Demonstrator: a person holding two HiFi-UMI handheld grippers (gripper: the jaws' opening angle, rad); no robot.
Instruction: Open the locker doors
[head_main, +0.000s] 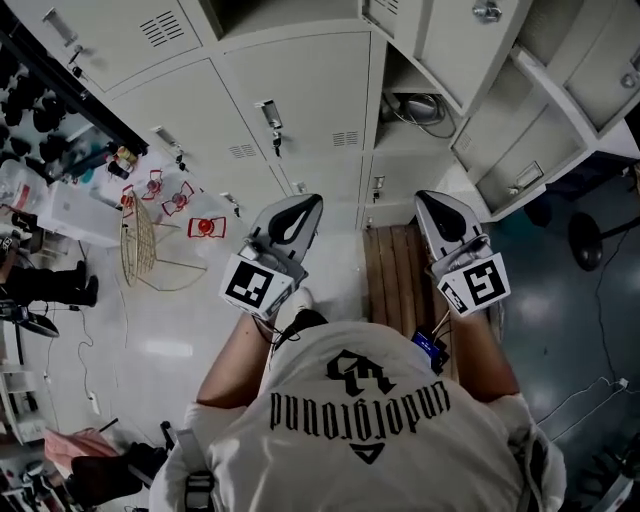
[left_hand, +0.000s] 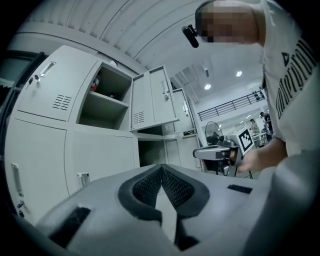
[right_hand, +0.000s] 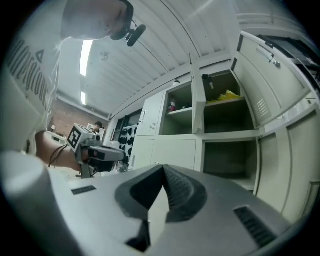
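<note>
Currently left hand-held gripper (left_hand: 161, 168) and right hand-held gripper (right_hand: 163, 168) are closed.

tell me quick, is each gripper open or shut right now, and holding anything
Left gripper: shut, jaws together, nothing between them.
Right gripper: shut, jaws together, nothing held.

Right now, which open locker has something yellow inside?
The upper locker on the right in the right gripper view: yellow stuff lies on its shelf. The others show none.
</note>
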